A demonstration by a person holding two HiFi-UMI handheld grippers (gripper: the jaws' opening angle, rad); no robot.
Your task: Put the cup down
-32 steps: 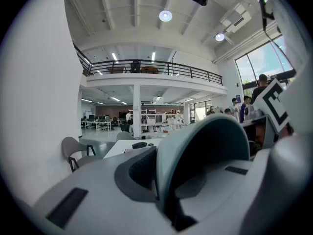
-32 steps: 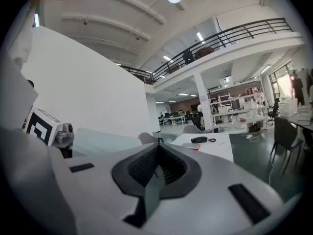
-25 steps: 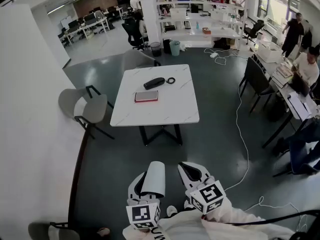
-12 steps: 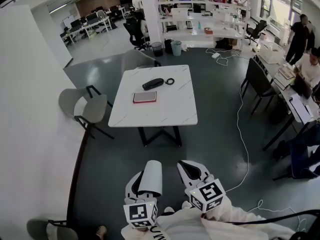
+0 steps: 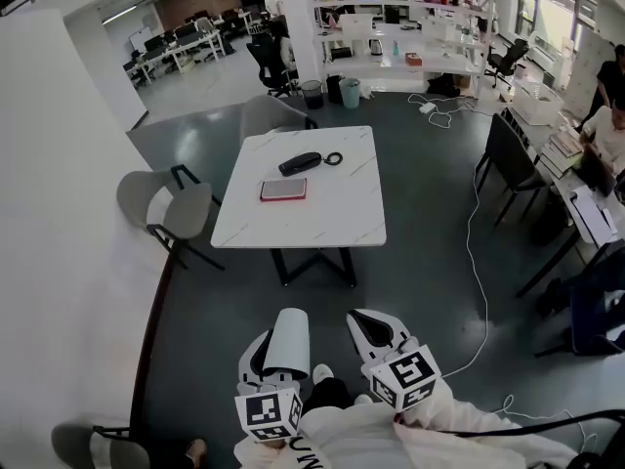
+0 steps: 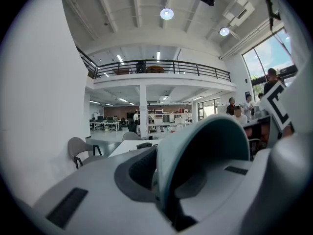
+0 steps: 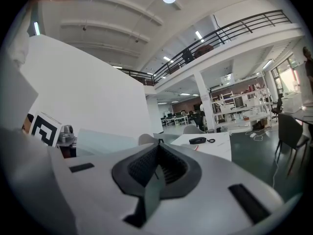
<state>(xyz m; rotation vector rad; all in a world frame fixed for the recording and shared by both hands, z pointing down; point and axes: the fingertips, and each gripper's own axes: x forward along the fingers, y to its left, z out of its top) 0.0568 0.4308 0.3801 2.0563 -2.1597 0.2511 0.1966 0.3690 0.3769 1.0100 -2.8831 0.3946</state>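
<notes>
**Operator:** Where am I with the cup?

**Spotter:** You have it in your left gripper [image 6: 157,181]. The jaws are set narrow and pinch the wall of the cup [image 5: 290,342] at its rim, one jaw outside and the other, it seems, inside. The cup hangs in the air in front of your body, over the floor and well short of the table [image 5: 347,213].

**Operator:** And my right?

**Spotter:** Your right gripper [image 5: 374,332] carries nothing. Its jaws are pressed together, and it hovers just beside the cup.

**Operator:** So how much is done?

**Spotter:** Only the pick-up, I'd judge. The cup touches no surface, so all of the setting down is left. You need to close the gap to the table first.

**Operator:** Where on it?

**Spotter:** The tabletop's near edge and near right corner are bare. A red flat thing [image 5: 285,189] lies left of the middle. A black case [image 5: 301,162] sits nearer the far edge, with a small ring [image 5: 334,157] beside it. I'd aim for the near half, lower the base flat, then let your jaws part.
</notes>
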